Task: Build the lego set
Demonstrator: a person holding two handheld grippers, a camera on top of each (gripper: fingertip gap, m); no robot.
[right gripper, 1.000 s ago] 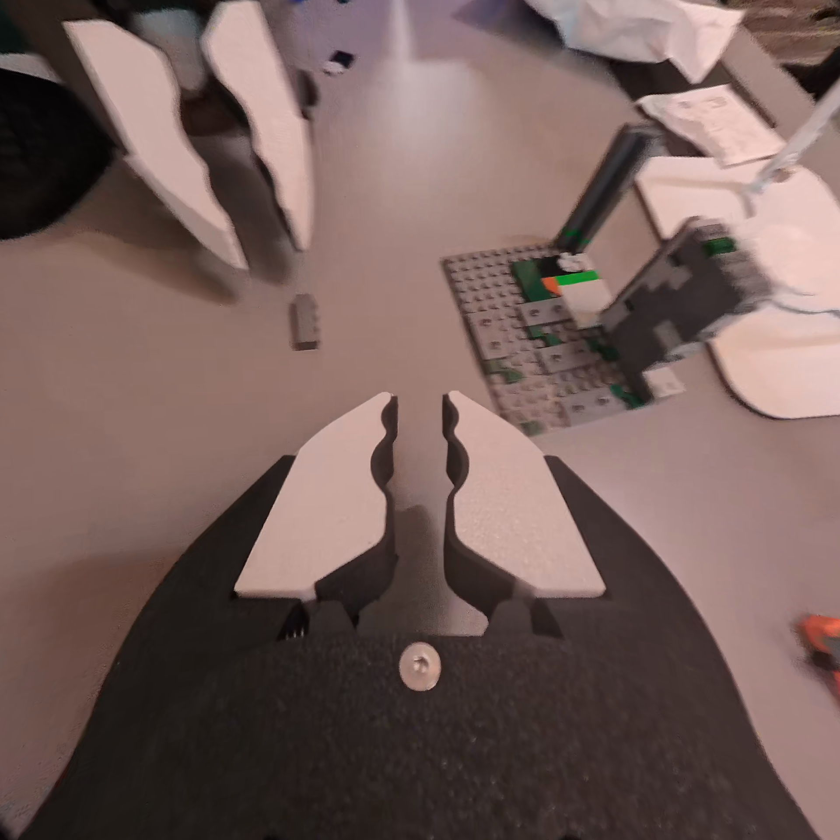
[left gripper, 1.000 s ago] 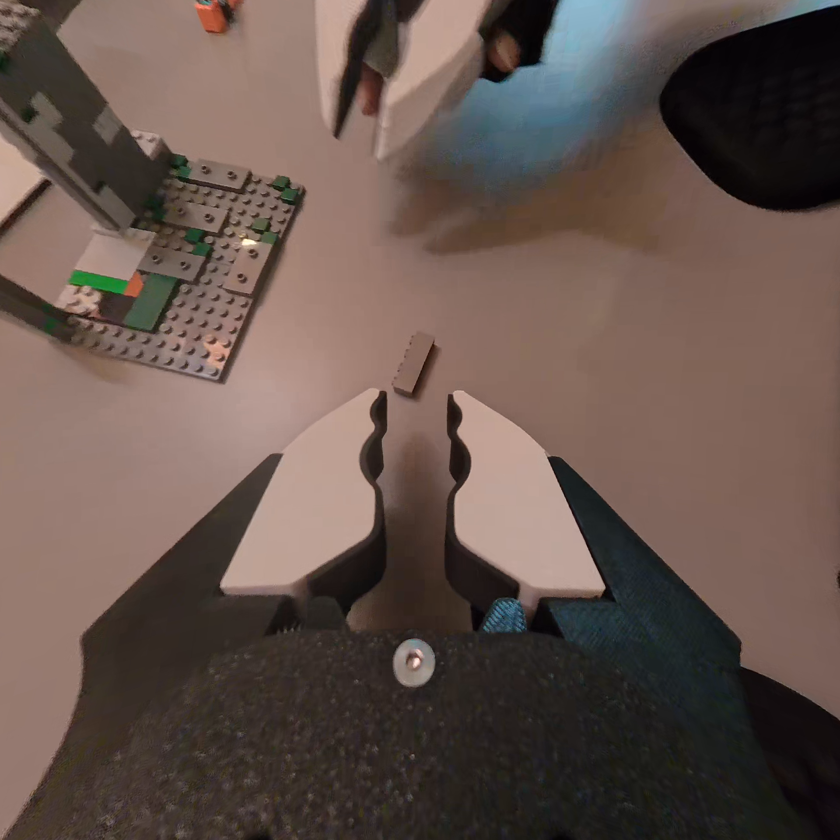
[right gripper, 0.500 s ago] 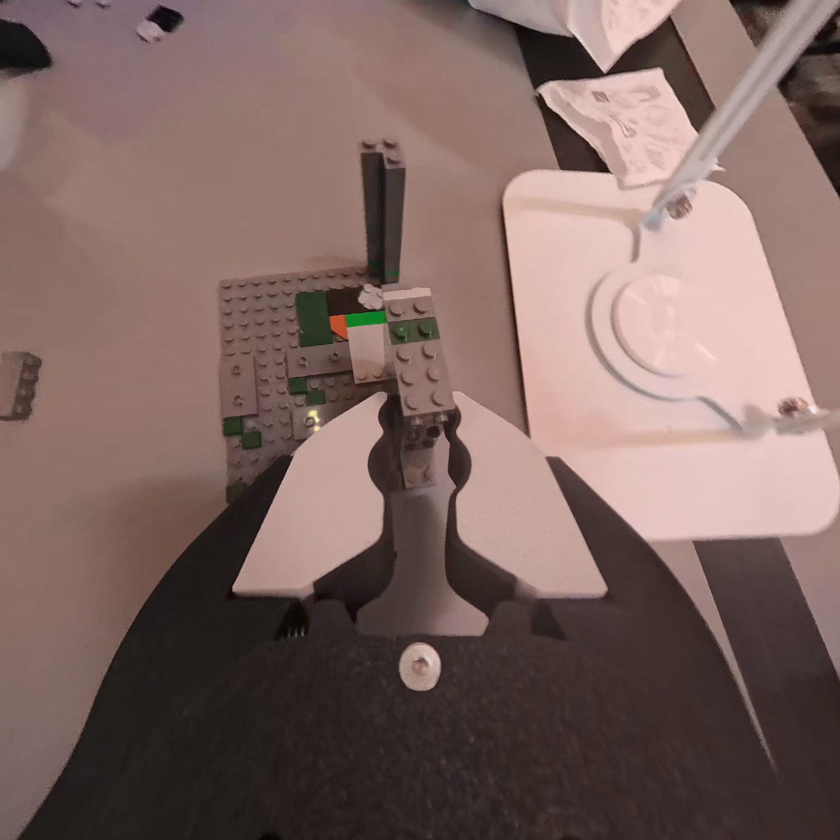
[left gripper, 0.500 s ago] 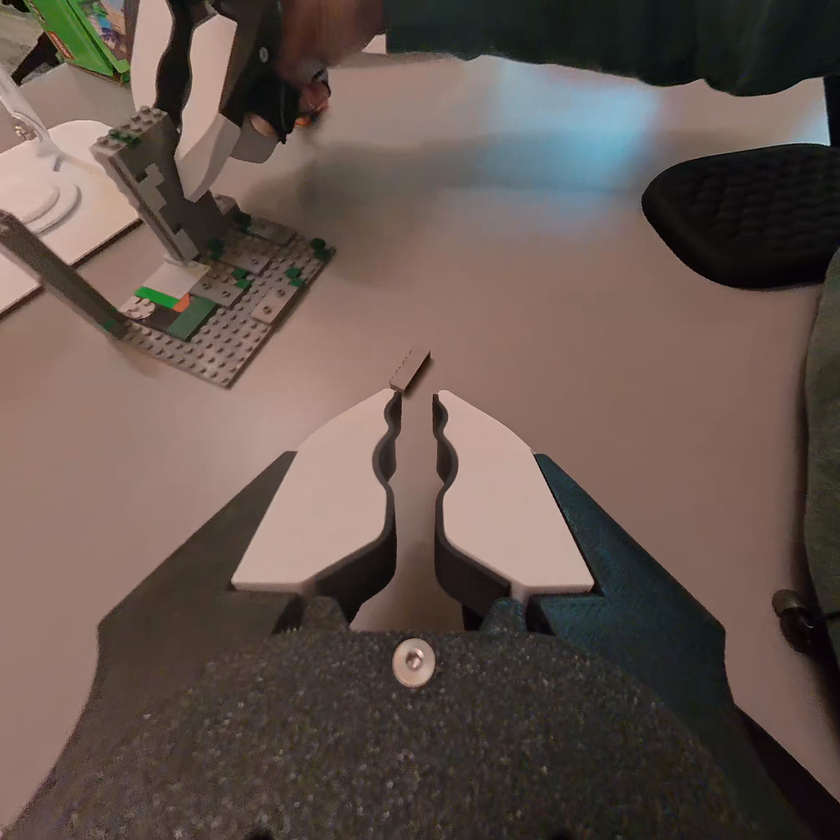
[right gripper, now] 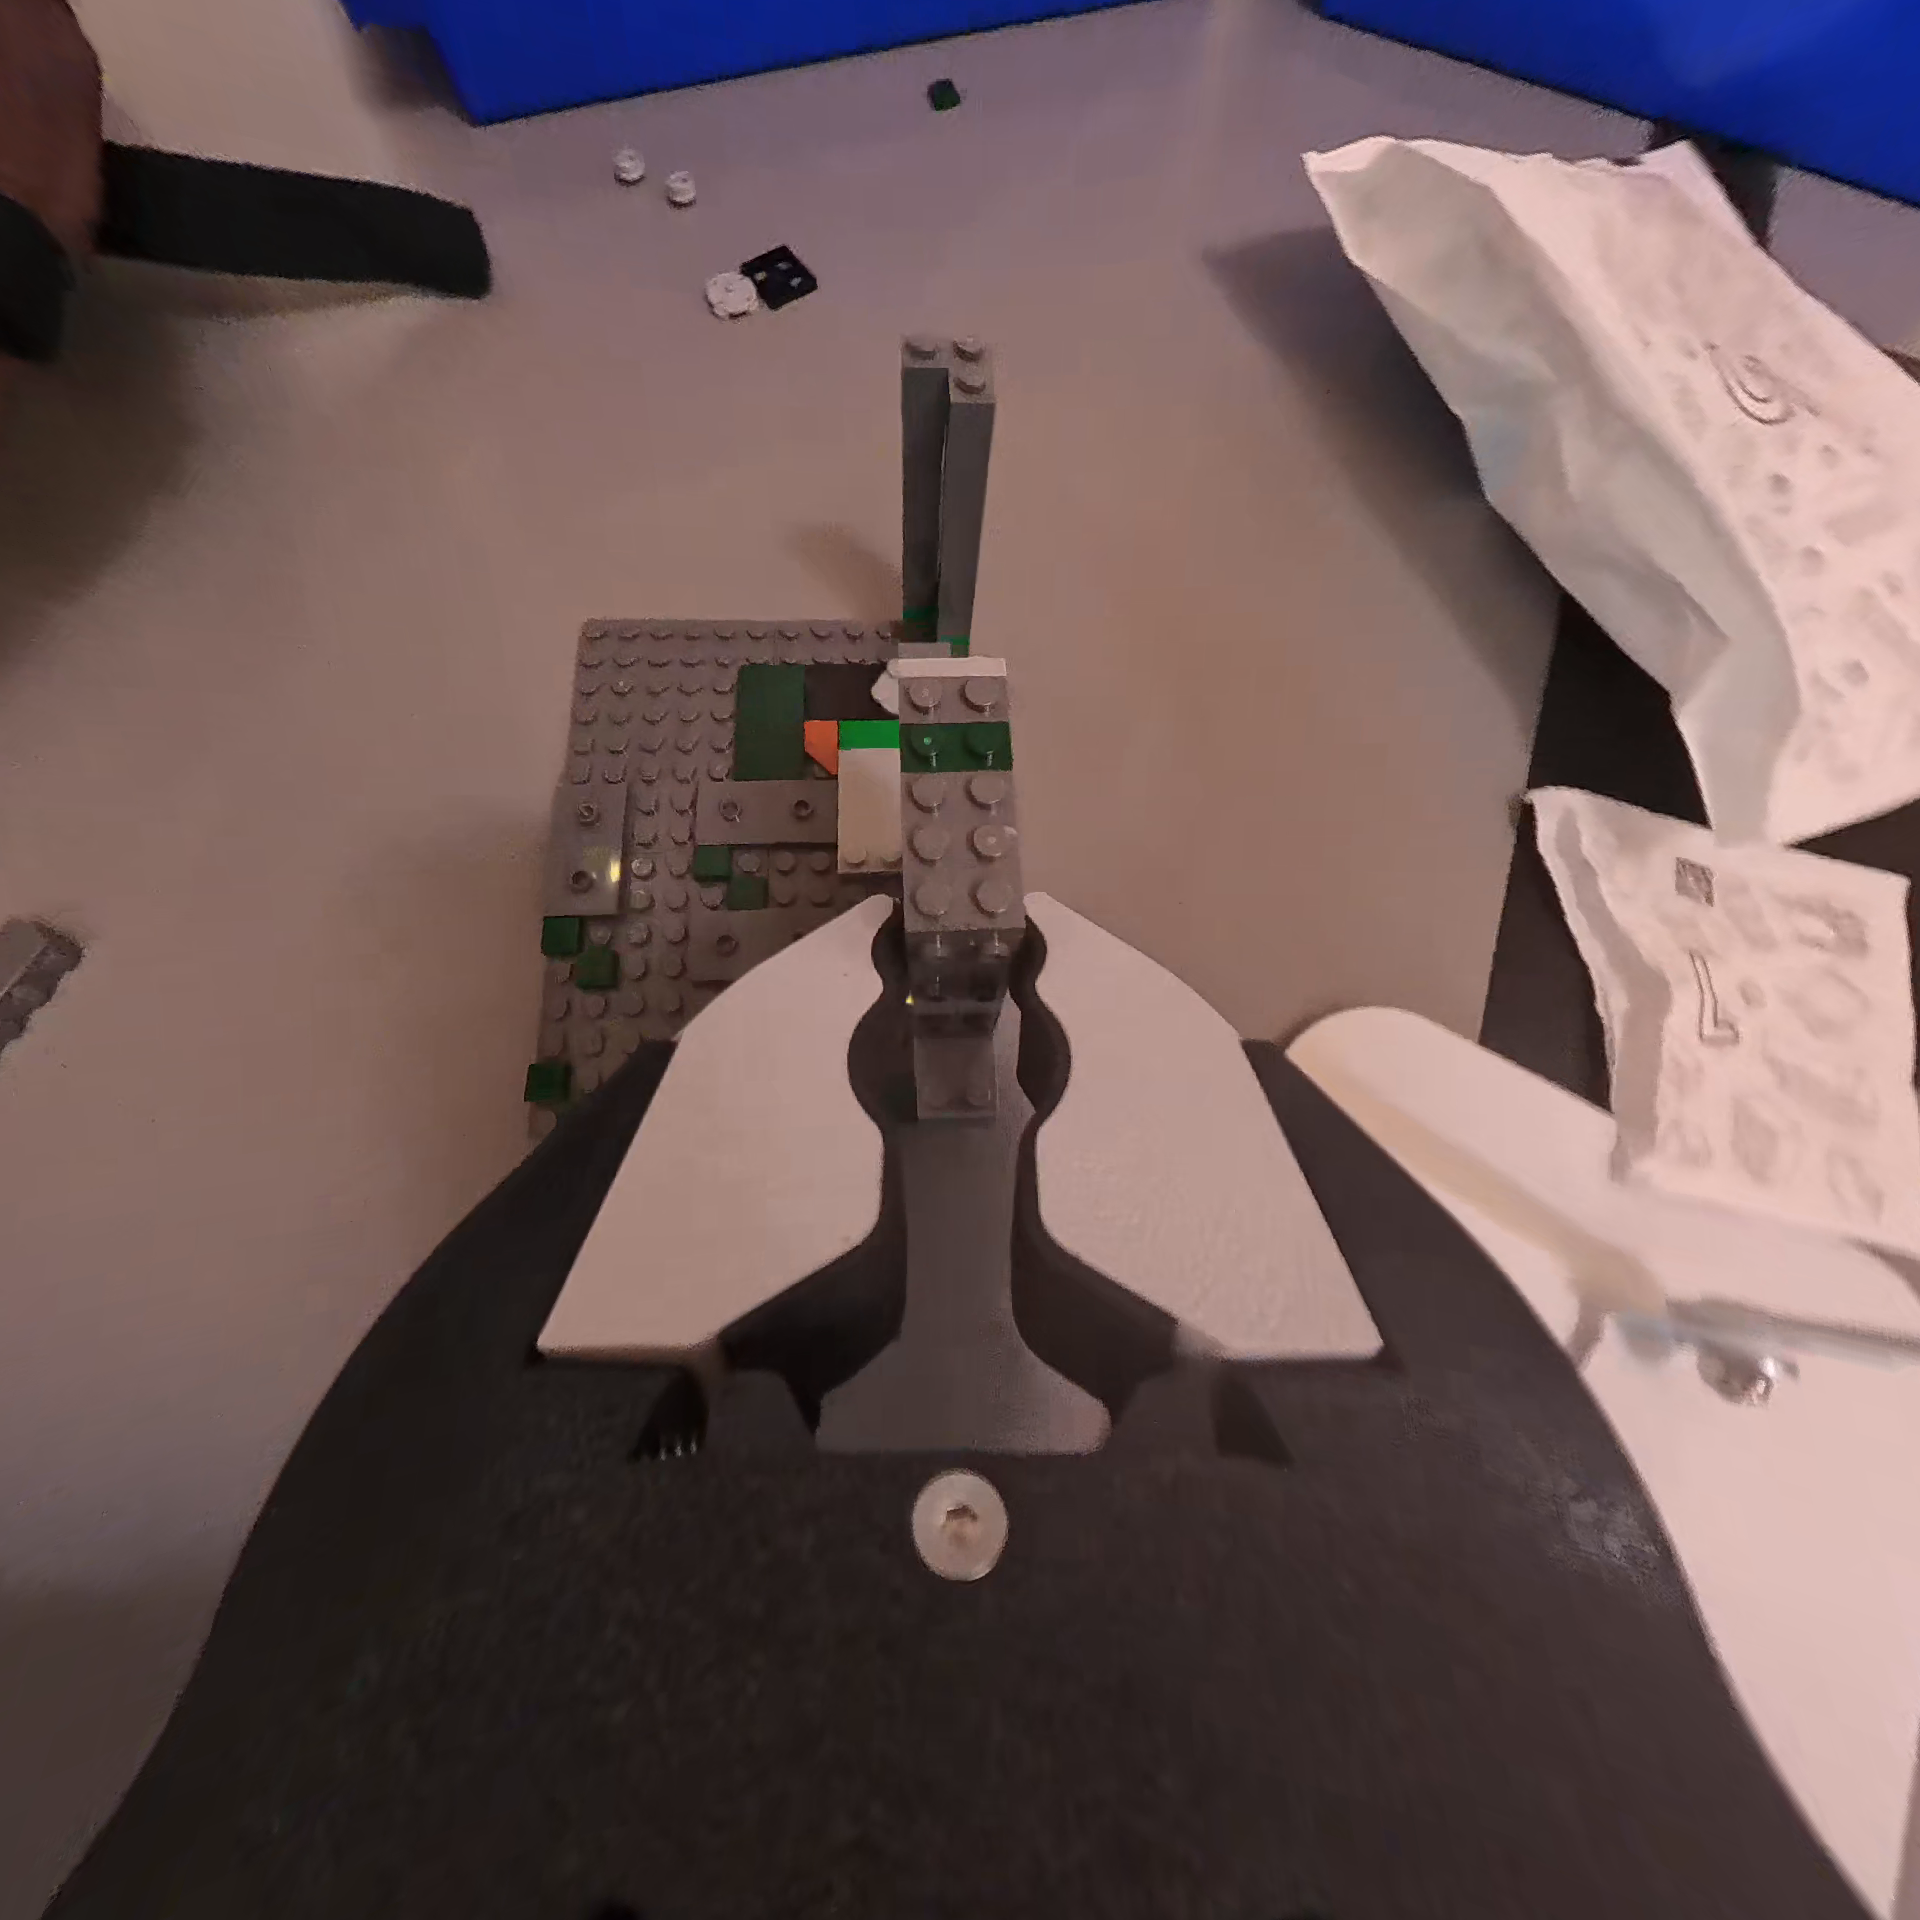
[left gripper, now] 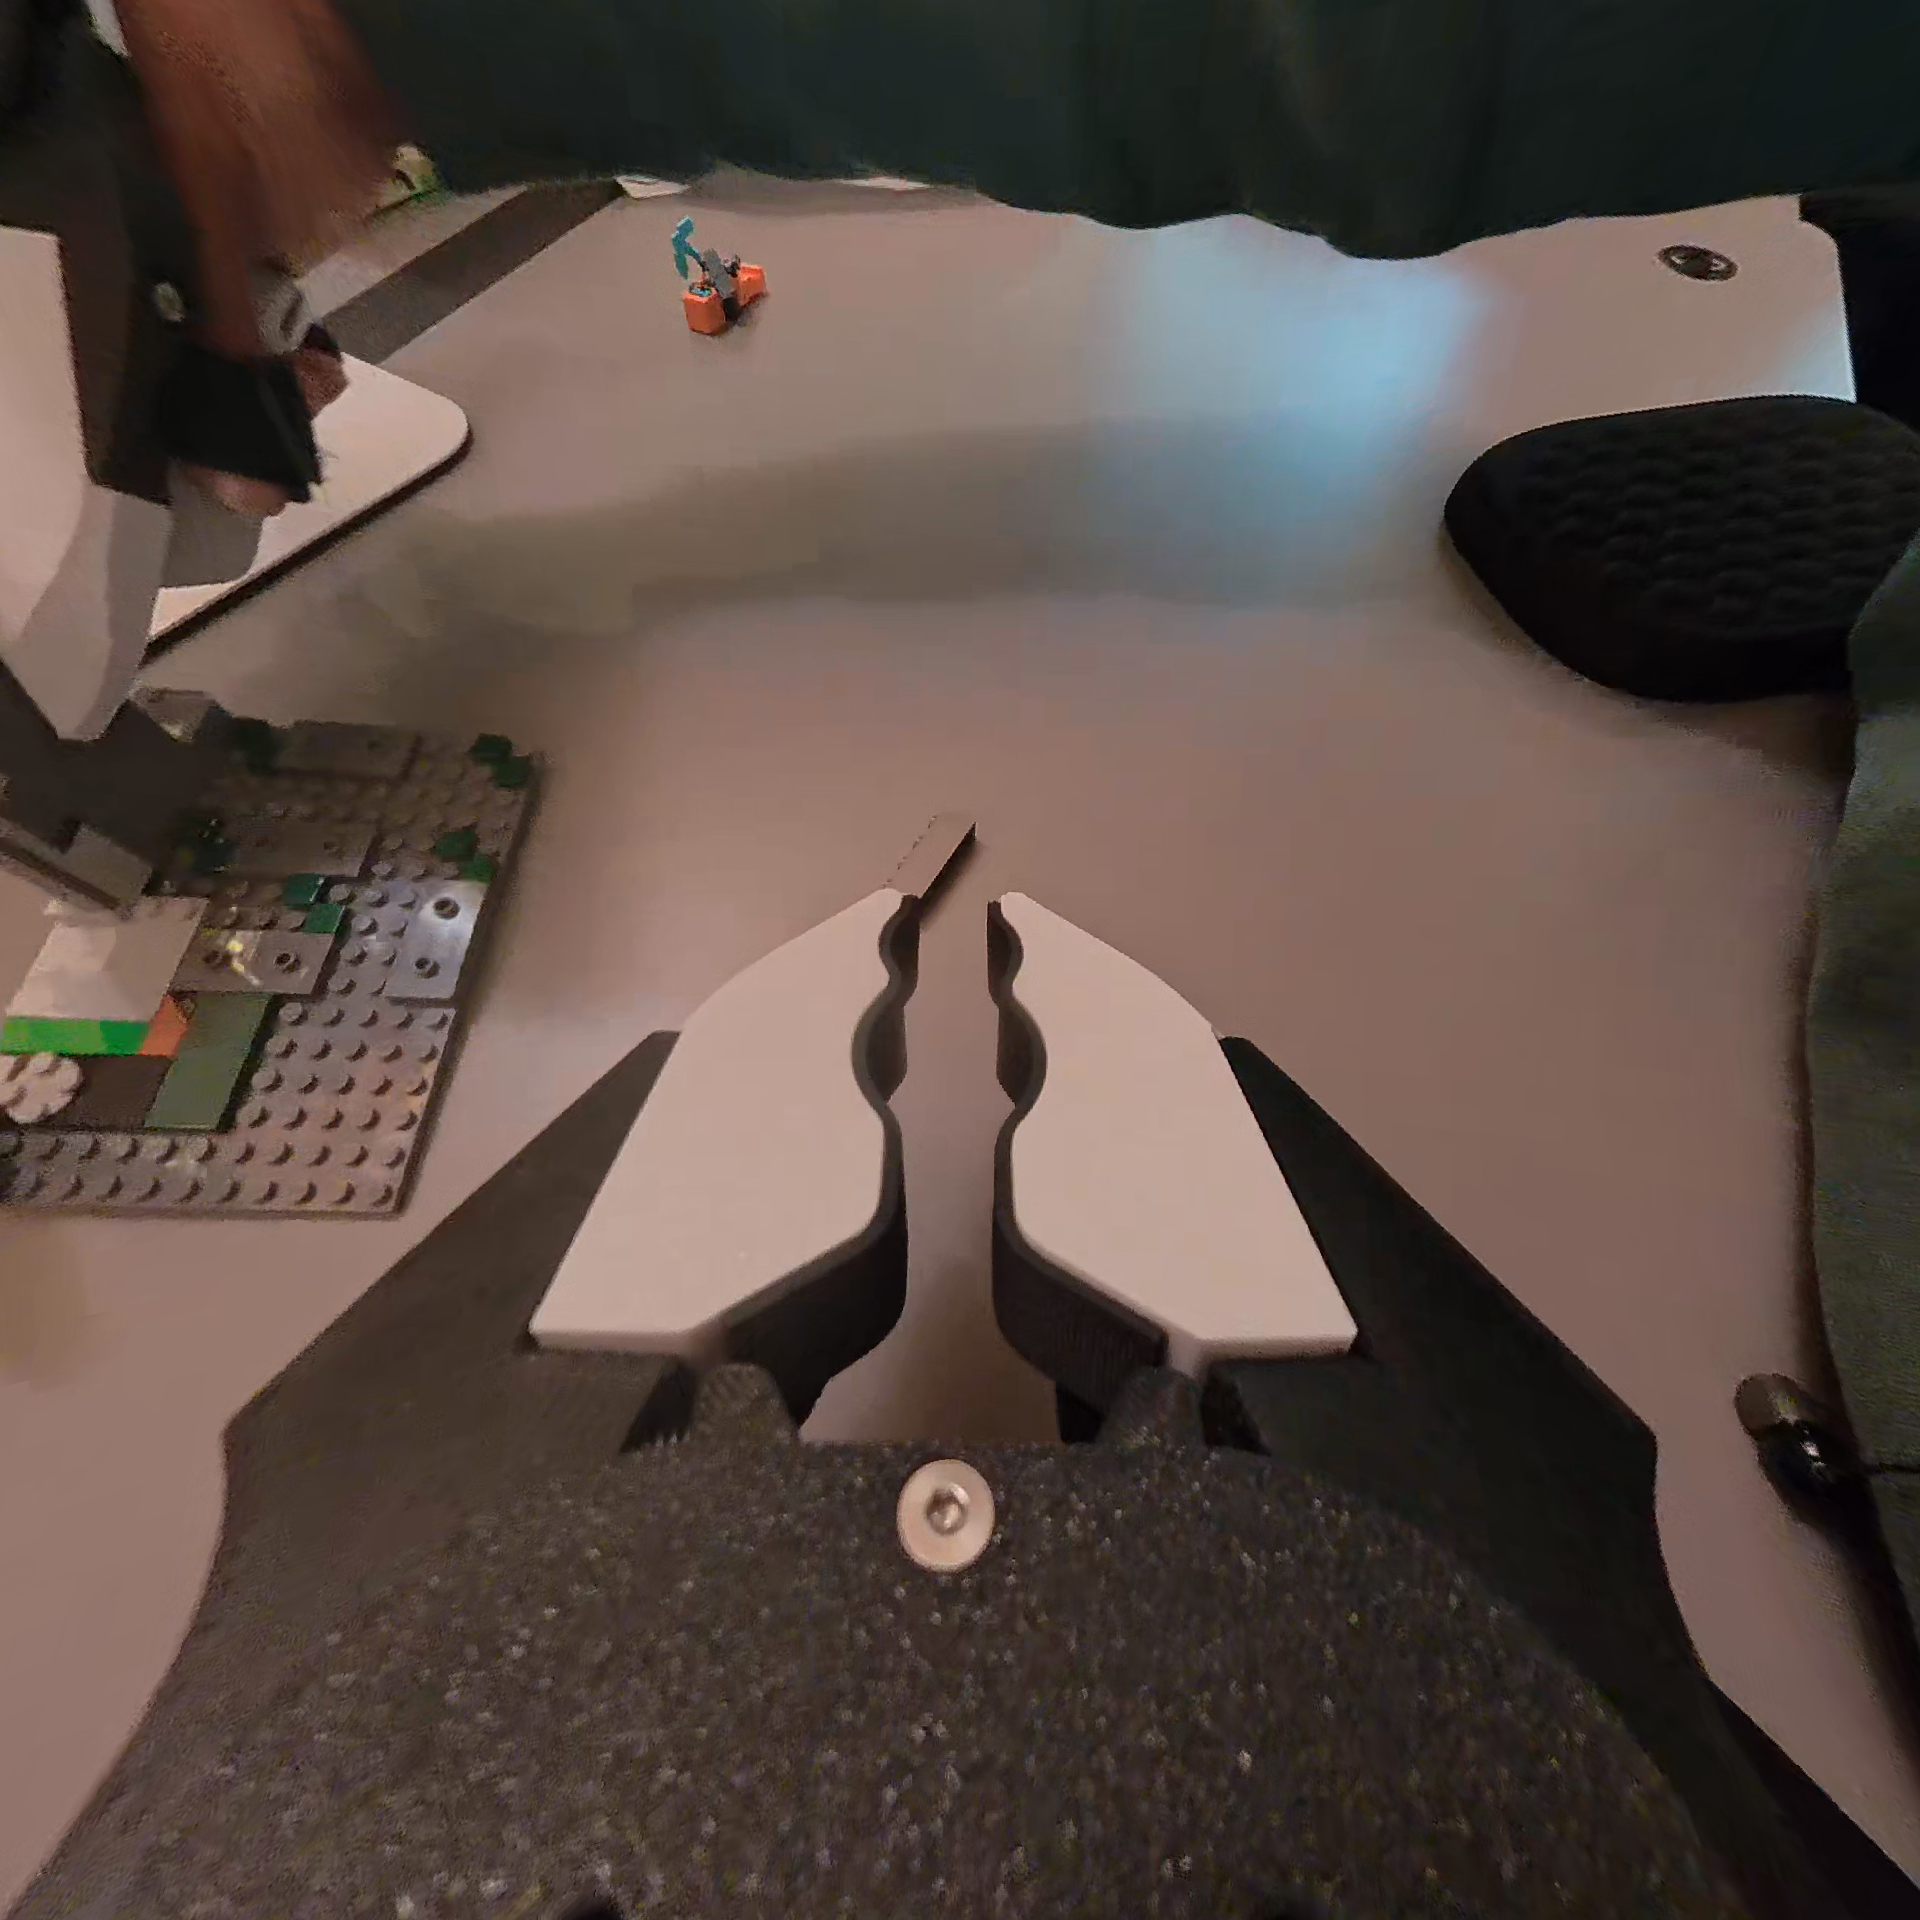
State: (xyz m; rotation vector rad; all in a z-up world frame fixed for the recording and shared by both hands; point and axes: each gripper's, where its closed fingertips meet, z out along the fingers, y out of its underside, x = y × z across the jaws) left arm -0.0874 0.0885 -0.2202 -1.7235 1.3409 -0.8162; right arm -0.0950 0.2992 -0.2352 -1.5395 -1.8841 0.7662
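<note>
Right claw (right gripper: pixel 958 920), second ago over bare table (right gripper: pixel 312 623), now closed round grey studded brick wall (right gripper: pixel 961 831), bracing build; left claw (left gripper: pixel 951 906) stays slightly parted, empty, nosing loose grey brick (left gripper: pixel 935 854)

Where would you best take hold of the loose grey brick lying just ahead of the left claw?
Grip the grey brick across its two long sides, near the middle. It lies flat on the table, lengthwise almost in line with the open left claw, so come straight forward and down from the near end, jaws straddling its narrow width.
</note>
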